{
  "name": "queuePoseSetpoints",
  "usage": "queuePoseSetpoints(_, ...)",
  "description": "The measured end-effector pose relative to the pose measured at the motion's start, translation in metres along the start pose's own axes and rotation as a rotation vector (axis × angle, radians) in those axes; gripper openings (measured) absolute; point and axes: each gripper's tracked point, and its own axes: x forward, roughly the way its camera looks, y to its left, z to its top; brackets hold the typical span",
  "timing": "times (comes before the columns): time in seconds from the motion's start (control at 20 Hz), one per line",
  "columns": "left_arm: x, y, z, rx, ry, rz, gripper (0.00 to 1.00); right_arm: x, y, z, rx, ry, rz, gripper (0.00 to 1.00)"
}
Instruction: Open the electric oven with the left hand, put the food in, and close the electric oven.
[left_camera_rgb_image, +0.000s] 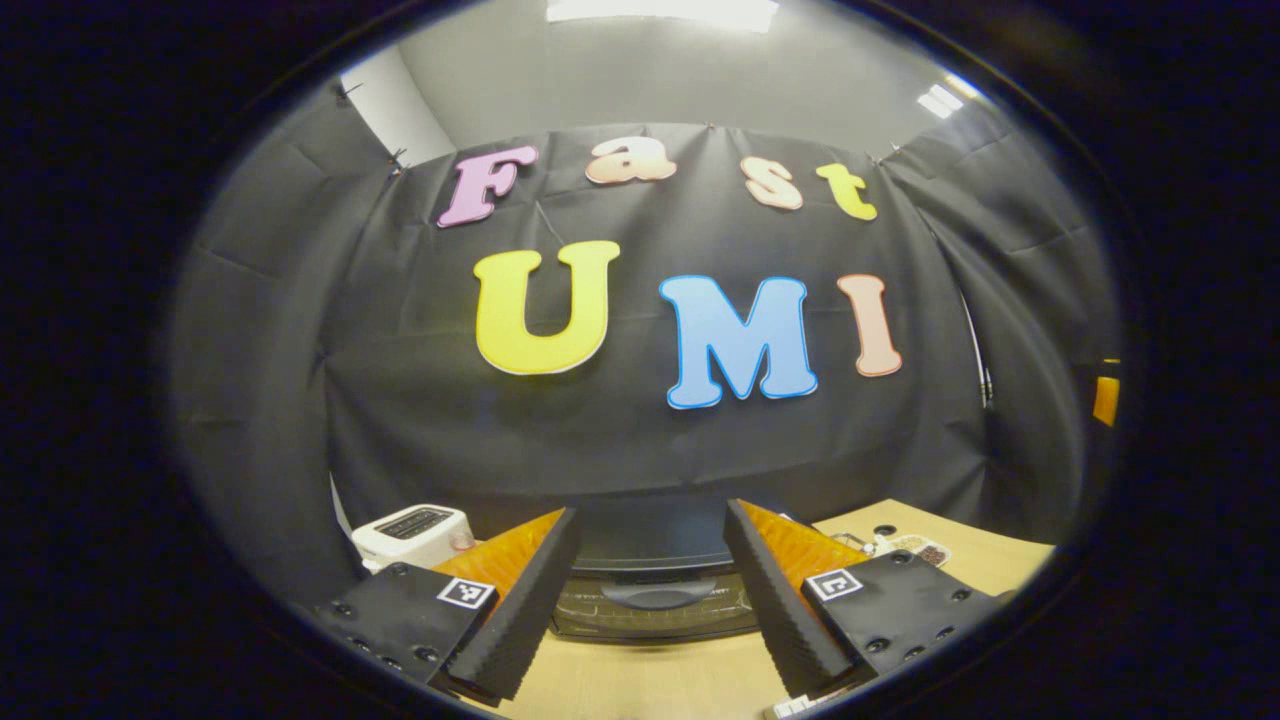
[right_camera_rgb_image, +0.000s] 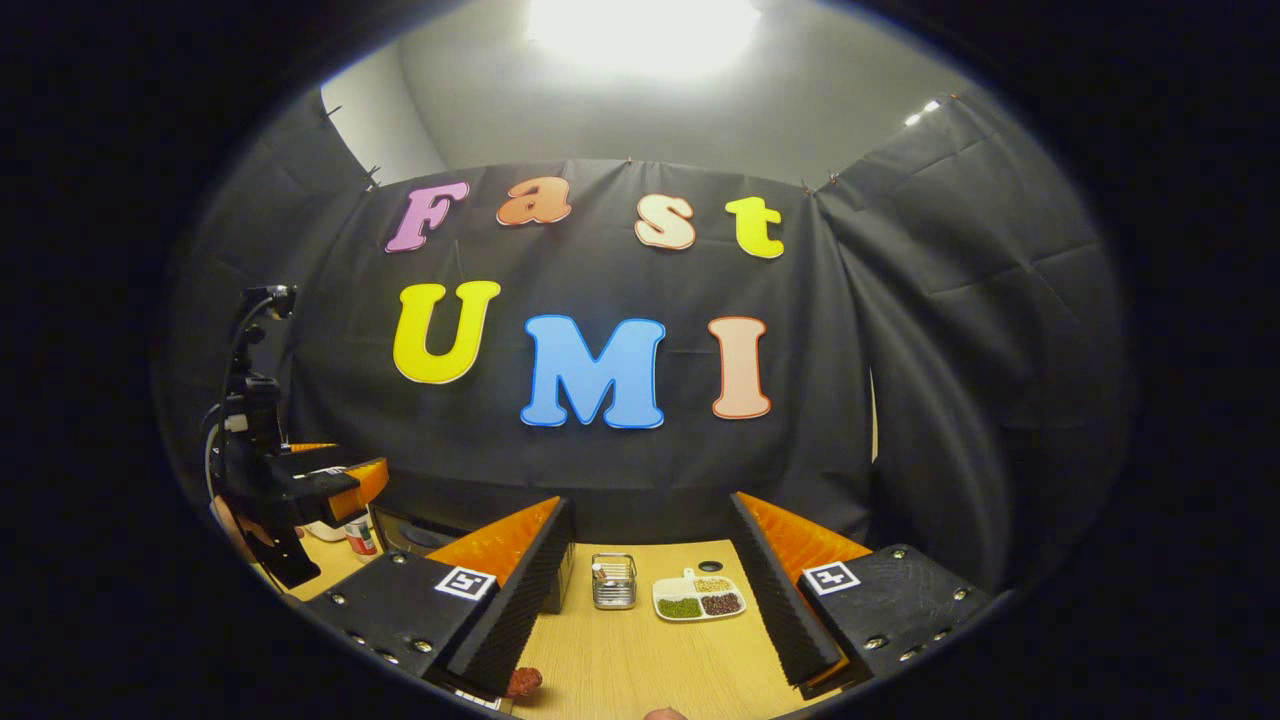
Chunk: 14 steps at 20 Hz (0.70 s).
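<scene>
In the left gripper view the black electric oven (left_camera_rgb_image: 655, 590) stands on the wooden table straight ahead, its door closed and a curved handle (left_camera_rgb_image: 655, 594) across the front. My left gripper (left_camera_rgb_image: 645, 680) is open, held in the air in front of the oven, apart from it. In the right gripper view my right gripper (right_camera_rgb_image: 640, 670) is open with nothing between its fingers. A reddish piece of food (right_camera_rgb_image: 523, 682) lies on the table near its left finger. The left gripper (right_camera_rgb_image: 300, 490) and the hand holding it appear at the far left, above the oven (right_camera_rgb_image: 400, 535).
A white toaster (left_camera_rgb_image: 415, 535) stands left of the oven. A small metal basket (right_camera_rgb_image: 614, 581) and a white divided dish (right_camera_rgb_image: 699, 598) of beans sit on the wooden table (right_camera_rgb_image: 640, 650) further back. A small jar (right_camera_rgb_image: 360, 540) stands near the oven. Black cloth walls close the booth.
</scene>
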Motion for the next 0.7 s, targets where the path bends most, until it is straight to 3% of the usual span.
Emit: queuePoseSetpoints(0.7, 0.105, -0.005, -0.115, -0.011, 0.185, -0.078, 0.98, -0.003, -0.014, -0.015, -0.061, 0.087, -0.199, 0.96)
